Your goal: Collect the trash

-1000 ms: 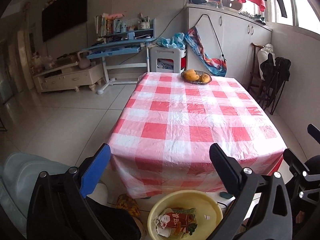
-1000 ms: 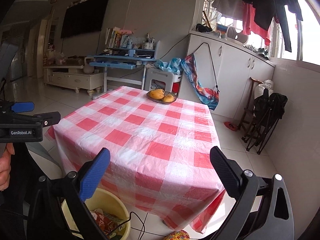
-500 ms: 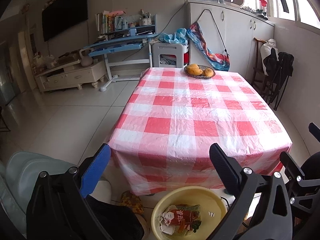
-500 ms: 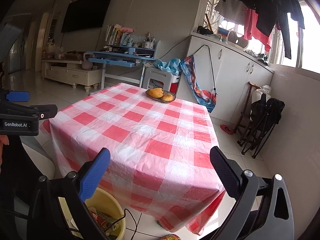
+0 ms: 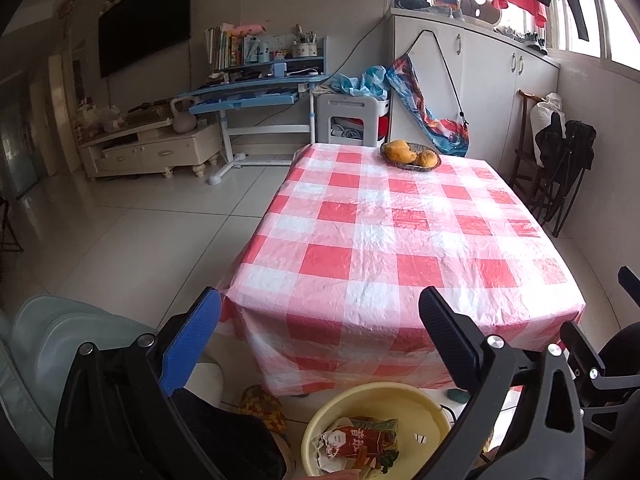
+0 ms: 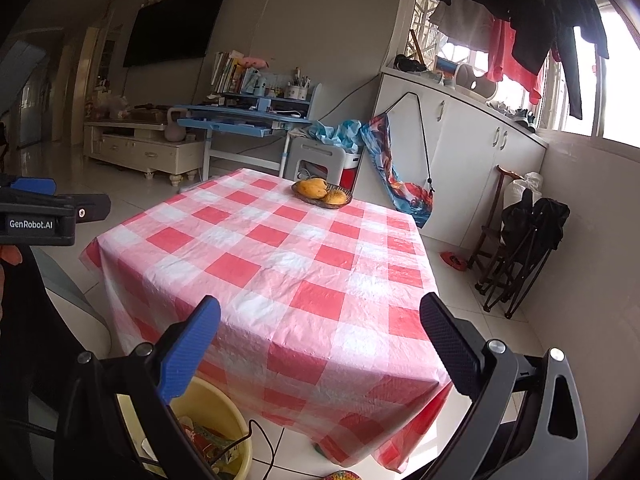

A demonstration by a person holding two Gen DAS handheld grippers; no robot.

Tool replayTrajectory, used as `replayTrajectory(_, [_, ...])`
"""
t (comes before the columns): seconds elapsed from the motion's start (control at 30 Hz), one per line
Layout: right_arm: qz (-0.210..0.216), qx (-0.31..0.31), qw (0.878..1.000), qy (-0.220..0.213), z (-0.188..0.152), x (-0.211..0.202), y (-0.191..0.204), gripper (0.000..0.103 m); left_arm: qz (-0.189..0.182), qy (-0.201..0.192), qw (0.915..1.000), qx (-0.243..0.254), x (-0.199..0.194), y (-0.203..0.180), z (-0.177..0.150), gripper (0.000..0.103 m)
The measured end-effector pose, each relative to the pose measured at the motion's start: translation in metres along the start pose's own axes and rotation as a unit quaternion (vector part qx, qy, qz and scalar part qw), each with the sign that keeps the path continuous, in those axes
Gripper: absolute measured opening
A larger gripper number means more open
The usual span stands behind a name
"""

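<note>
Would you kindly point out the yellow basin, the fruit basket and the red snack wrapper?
yellow basin (image 5: 430, 408): left wrist view, bare inner wall.
fruit basket (image 6: 340, 203): right wrist view, front rim.
red snack wrapper (image 5: 360, 442): left wrist view, printed face.

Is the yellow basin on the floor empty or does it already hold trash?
It holds trash. The yellow basin contains a crumpled red wrapper and other scraps, covering part of its bottom.
</note>
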State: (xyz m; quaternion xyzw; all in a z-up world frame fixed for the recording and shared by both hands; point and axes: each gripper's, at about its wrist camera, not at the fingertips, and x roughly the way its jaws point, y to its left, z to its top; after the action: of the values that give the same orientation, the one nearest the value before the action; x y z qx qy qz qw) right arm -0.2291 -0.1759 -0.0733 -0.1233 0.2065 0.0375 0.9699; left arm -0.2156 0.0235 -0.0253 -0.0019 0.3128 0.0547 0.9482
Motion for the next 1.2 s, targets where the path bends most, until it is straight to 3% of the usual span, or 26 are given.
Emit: replayTrajectory(1.2, [0.004, -0.027, 1.0, 0.0, -0.001, 0.0, 0.01, 0.095, 0.005, 0.005, 0.9999, -0.012, 0.006, 0.003, 0.0, 0.096])
